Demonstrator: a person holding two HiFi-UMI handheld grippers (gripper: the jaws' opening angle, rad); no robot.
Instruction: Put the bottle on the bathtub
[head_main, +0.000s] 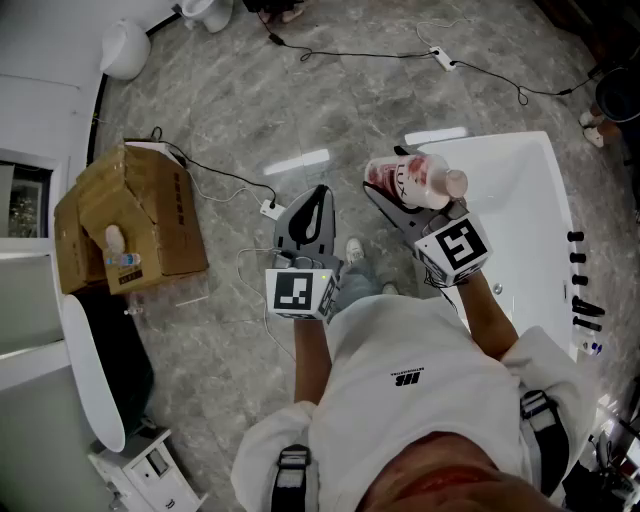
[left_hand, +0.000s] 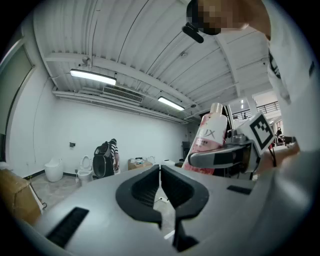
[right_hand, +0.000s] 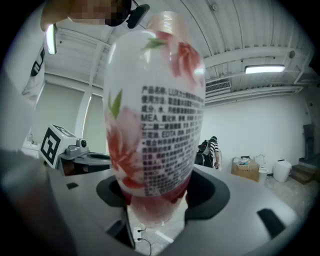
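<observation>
Right now the right gripper (head_main: 402, 200) is pinching the pink-flowered Lux bottle (head_main: 418, 180) by its lower end. Its jaws are pressing on either side of the base, and it is holding the Lux bottle in the air above the left edge of the white bathtub (head_main: 545, 230), cap pointing out over the basin. The Lux bottle is not touching the bathtub. The left gripper (head_main: 305, 225) is hanging idle just beside it over the grey marbled floor (head_main: 300, 100), jaws pressed together on nothing.

To my eye the approach is nearly finishing and the setting-down is coming up. Doing that well is probably calling for the broad flat rim rather than the sloping inner wall. That means turning the wrist until the base is facing squarely down, lowering until it is sitting flat, and only then spreading the jaws. The glossy rim is looking slippery, so a tilted release is risking a slide into the basin.
</observation>
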